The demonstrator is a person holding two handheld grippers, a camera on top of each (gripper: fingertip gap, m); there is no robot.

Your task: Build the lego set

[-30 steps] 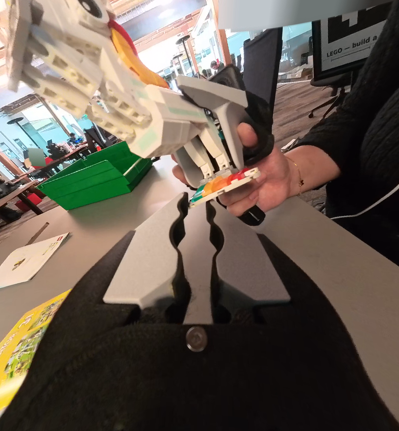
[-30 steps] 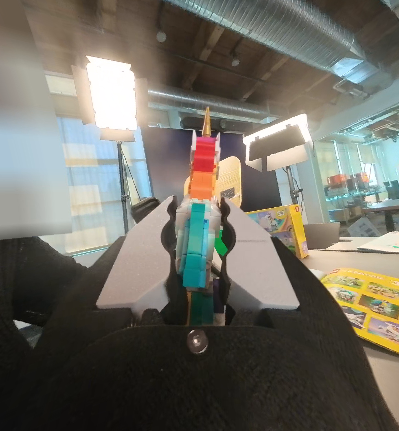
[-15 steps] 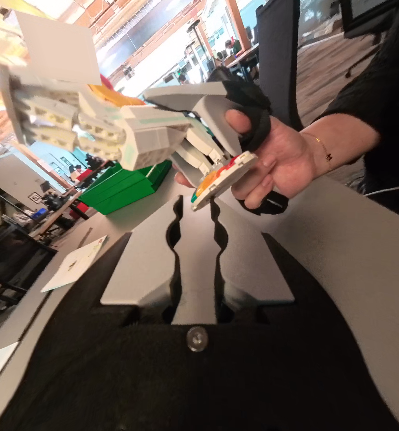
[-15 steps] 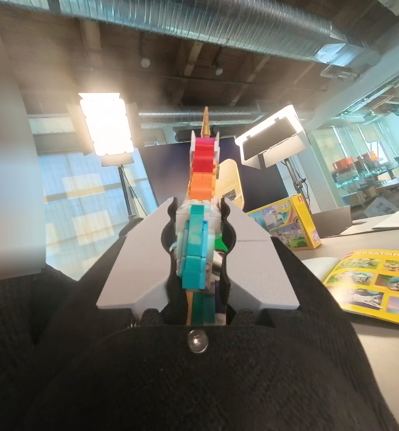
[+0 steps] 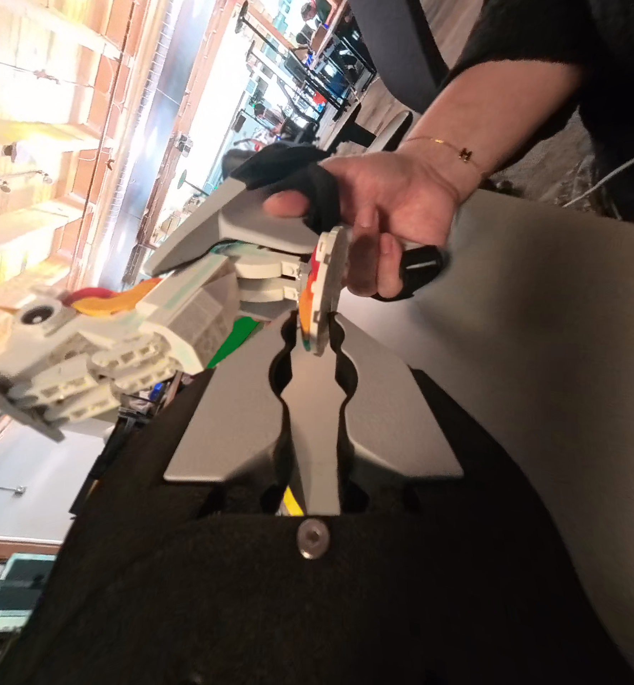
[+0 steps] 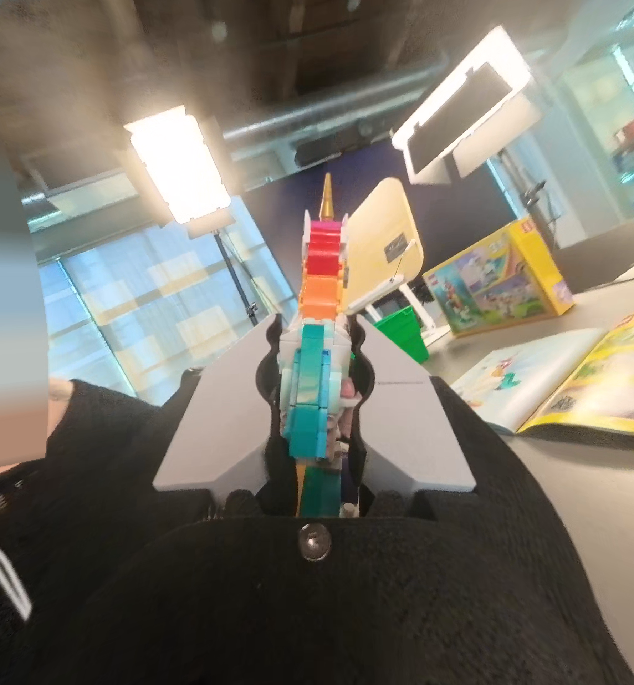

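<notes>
A white lego unicorn (image 5: 182, 326) with a rainbow mane and gold horn is held in the air, head down-left. It stands on a round white base plate (image 5: 324, 274) with rainbow tiles, turned on edge. My right gripper (image 5: 182, 267) is shut on the unicorn's body; in the right wrist view (image 6: 317, 356) its fingers clamp the back, below the mane (image 6: 321, 281). My left gripper (image 5: 311, 326) is open. The plate's lower edge sits between its fingertips (image 5: 345, 333); I cannot tell if they touch it.
A person's hand (image 5: 382, 215) holds the right gripper over the grey table (image 5: 512, 333). A yellow lego box (image 6: 493, 281), an open instruction booklet (image 6: 567, 378) and a green bin (image 6: 400, 333) lie on the table to the right. Studio lights stand behind. The left gripper's tips are roughly 8 cm from the right gripper's.
Both views have rolled. The unicorn has tipped from head-up to lying sideways, and its base plate has turned on edge and come in between my left fingertips. The right grip is unchanged.
</notes>
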